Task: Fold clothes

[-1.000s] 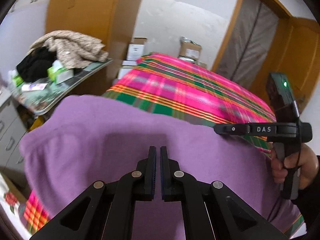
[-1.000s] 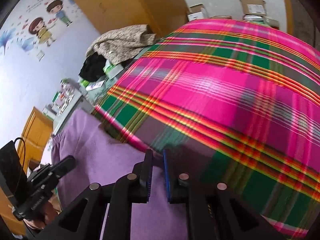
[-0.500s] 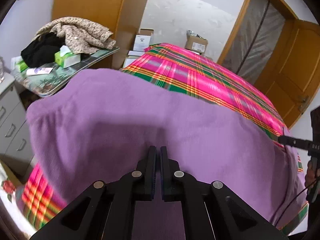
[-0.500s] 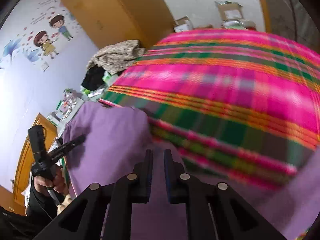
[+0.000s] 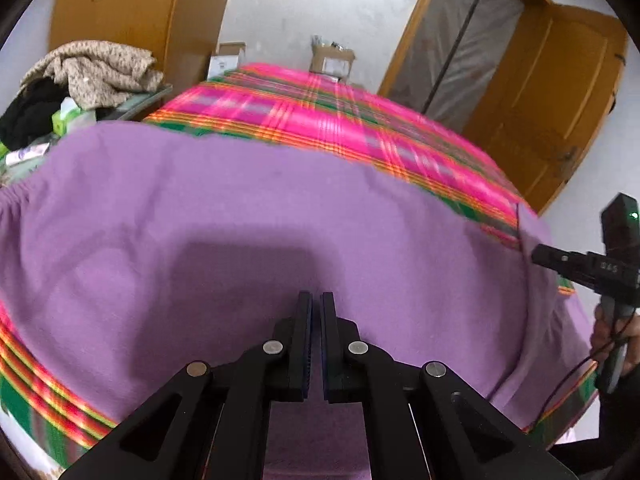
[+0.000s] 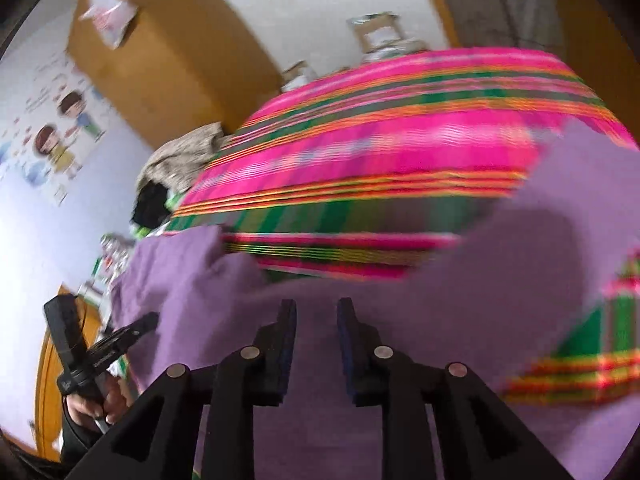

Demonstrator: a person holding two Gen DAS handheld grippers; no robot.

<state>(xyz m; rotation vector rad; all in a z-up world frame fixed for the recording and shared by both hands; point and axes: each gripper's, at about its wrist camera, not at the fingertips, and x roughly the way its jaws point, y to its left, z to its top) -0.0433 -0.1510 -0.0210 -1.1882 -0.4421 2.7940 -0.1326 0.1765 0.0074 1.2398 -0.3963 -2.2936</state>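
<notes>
A purple garment (image 5: pixel 240 208) lies spread wide across the near end of a bed with a pink, green and orange plaid blanket (image 5: pixel 320 120). My left gripper (image 5: pixel 316 298) is shut on the garment's near edge, and the cloth runs out from under its jaws. At the right edge of the left wrist view, my right gripper (image 5: pixel 536 254) is at the garment's far corner. In the right wrist view the right gripper (image 6: pixel 316 306) has its jaws opening, with purple cloth (image 6: pixel 500 272) under and between them but not pinched. The left gripper (image 6: pixel 154 320) shows at that view's lower left.
A heap of beige and black clothes (image 5: pixel 92 68) sits on a cluttered side table left of the bed. Cardboard boxes (image 5: pixel 332 56) stand behind the bed by the wall. A wooden door (image 5: pixel 560 92) is at the right, a wardrobe (image 5: pixel 132 12) at the left.
The right gripper swept far to the right, drawing the purple garment out wide over the blanket, and its jaws have parted. The left gripper stayed shut and shifted a little.
</notes>
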